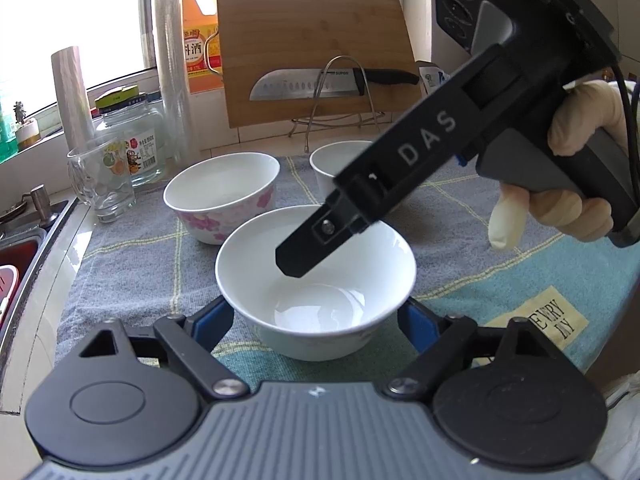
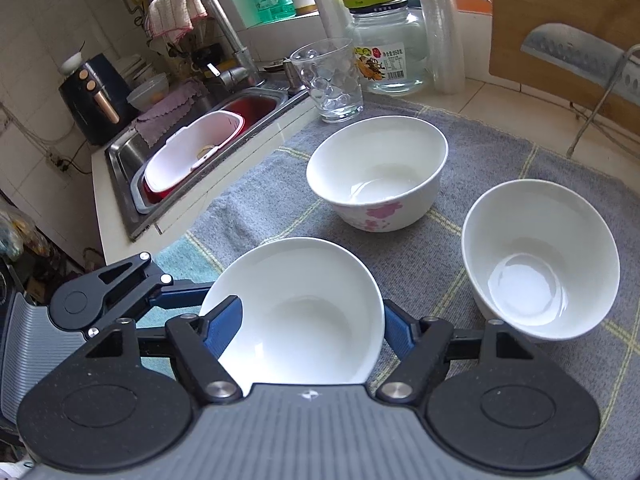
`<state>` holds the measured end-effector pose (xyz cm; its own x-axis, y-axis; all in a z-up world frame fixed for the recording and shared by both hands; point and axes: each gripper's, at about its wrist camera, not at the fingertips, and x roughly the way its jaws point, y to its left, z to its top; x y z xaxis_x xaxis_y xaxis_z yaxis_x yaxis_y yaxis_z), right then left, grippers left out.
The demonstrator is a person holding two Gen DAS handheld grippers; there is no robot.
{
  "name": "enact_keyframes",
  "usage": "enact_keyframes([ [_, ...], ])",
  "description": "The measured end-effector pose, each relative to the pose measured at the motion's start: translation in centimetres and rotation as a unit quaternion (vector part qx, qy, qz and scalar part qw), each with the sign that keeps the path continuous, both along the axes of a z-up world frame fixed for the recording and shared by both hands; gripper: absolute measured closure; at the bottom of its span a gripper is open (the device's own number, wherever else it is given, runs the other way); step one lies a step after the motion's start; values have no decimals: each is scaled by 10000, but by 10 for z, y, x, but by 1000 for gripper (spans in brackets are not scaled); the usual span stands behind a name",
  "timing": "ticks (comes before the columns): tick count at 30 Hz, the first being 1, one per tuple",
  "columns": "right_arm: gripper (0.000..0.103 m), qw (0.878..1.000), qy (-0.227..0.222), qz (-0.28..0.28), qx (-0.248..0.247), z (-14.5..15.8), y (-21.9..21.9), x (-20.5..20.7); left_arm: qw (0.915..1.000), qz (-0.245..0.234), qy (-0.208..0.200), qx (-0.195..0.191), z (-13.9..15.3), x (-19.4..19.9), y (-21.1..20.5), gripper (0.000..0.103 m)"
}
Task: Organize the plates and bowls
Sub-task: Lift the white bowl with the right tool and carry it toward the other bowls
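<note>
A plain white bowl point(image 1: 316, 280) stands on the grey checked cloth point(image 1: 132, 264) right in front of me. My left gripper point(image 1: 314, 306) is shut on it, a blue pad against each outer side low down. My right gripper point(image 2: 310, 320) comes in from above at the right and is shut on the same bowl point(image 2: 304, 312). Its left pad point(image 2: 224, 328) lies over the inside by the rim and its right pad point(image 2: 396, 332) sits against the outside. In the left wrist view one right finger point(image 1: 308, 240) reaches into the bowl and the other is hidden behind it.
A pink-flowered bowl point(image 2: 376, 176) and another white bowl point(image 2: 536, 264) stand further back on the cloth. Behind them are a glass point(image 2: 328, 80), a jar point(image 2: 388, 48) and a cutting board with a knife point(image 1: 316, 52). The sink point(image 2: 192, 152) lies to the left.
</note>
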<state>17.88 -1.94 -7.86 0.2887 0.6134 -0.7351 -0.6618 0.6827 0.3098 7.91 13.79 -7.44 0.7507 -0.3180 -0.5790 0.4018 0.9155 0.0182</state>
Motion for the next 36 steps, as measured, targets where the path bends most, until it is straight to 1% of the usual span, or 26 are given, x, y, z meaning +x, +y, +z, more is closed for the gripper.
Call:
enact_keyframes([
  [9, 23, 9999, 59, -36, 92, 7, -9, -5, 10000, -81, 53, 1, 9, -3, -5, 15],
  [16, 23, 9994, 57, -249, 249, 15, -28, -13, 9997, -245, 8, 36, 18, -9, -16, 15],
  [24, 23, 9985, 5, -485, 241, 18, -56, -22, 9985, -534, 79, 44, 19, -8, -35, 15],
  [36, 23, 9954, -9, -933, 237, 20, -114, -31, 9946, -1033, 124, 7, 22, 2, -70, 15],
])
